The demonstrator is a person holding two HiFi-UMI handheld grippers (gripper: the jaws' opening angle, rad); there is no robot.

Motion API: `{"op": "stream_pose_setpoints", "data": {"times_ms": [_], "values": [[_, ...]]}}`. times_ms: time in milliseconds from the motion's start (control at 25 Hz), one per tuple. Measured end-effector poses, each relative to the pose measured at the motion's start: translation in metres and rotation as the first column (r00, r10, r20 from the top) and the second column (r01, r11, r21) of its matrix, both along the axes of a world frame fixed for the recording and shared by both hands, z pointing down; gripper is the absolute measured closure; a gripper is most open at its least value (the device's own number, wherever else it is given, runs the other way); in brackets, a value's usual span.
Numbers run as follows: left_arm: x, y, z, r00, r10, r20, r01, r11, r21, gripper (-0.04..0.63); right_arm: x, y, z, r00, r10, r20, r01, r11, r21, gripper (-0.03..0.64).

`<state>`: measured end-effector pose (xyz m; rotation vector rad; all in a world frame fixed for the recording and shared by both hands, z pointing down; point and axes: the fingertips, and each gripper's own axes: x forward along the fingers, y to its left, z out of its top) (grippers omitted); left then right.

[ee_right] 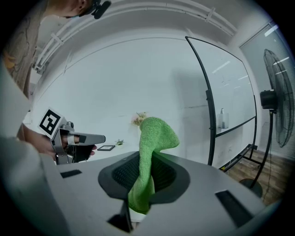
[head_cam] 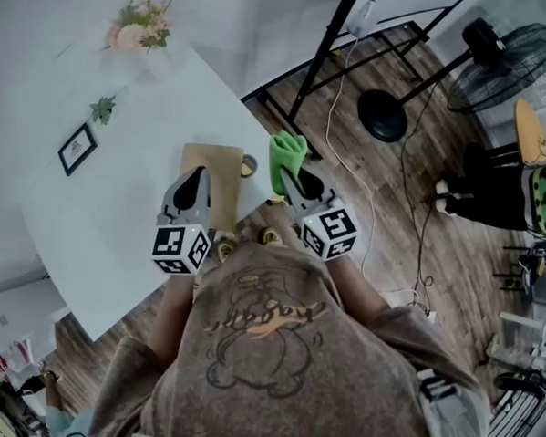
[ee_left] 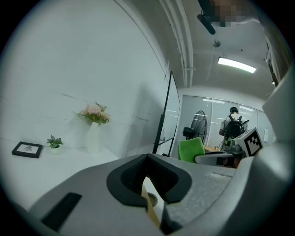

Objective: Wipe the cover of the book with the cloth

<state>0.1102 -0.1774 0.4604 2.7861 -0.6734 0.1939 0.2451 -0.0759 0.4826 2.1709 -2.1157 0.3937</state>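
Observation:
A tan book (head_cam: 218, 170) lies near the white table's (head_cam: 99, 213) front right edge. In the head view my left gripper (head_cam: 195, 178) sits over the book's left side. In the left gripper view its jaws (ee_left: 148, 177) are shut, with a thin tan edge of the book (ee_left: 150, 207) between them. My right gripper (head_cam: 290, 177) is just right of the book, off the table's edge, shut on a green cloth (head_cam: 286, 156). The cloth (ee_right: 150, 147) stands up out of the jaws and folds over at the top.
A small round object (head_cam: 249, 165) sits by the book's right edge. A flower vase (head_cam: 141, 34), a small plant (head_cam: 103, 109) and a picture frame (head_cam: 77, 147) stand further back on the table. A black stand, cables (head_cam: 409, 206) and a fan (head_cam: 509, 62) occupy the floor at right.

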Motion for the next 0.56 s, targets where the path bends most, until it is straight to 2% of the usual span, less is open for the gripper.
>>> {"op": "stream_pose_setpoints", "data": {"times_ms": [560], "values": [[-0.0028,0.0009,0.0030,1.000,-0.012,-0.004,0.012,1.000,-0.008,0.591,-0.0043,-0.0016,-0.0009,1.000,-0.006,0.001,0.006,1.000,0.001,0.557]]}}
